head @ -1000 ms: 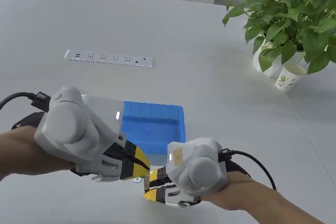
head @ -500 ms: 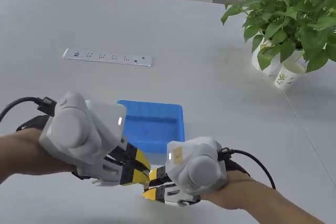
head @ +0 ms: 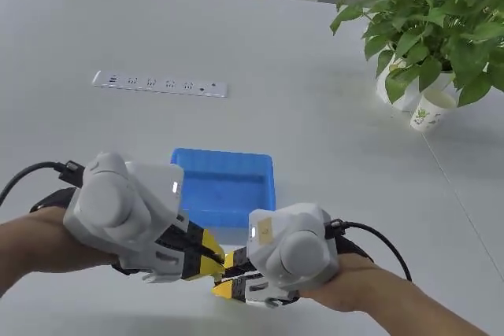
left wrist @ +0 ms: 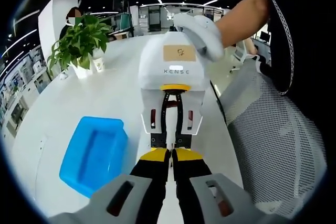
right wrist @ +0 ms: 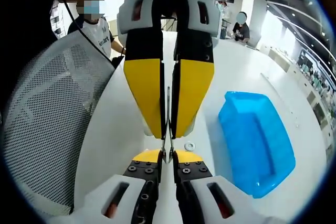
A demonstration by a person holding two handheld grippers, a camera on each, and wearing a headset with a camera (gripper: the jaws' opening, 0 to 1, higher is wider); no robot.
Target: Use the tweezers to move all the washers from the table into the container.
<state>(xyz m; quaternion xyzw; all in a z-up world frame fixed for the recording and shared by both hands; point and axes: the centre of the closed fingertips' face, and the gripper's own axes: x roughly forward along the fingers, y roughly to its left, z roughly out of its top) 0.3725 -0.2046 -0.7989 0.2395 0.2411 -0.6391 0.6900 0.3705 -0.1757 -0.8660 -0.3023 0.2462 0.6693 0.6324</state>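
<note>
The head view looked forward and down at the table [head: 331,116] from just above the left gripper [head: 217,255] and right gripper [head: 229,268]. Each gripper view faced the other gripper head-on from very close. All three views shared the blue container [head: 224,186] beside them.

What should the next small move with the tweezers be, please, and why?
Probably shift the tweezers, held where the left gripper and right gripper meet, sideways to the washer: it lies on the table just beside their tips, outside the blue container.
</note>
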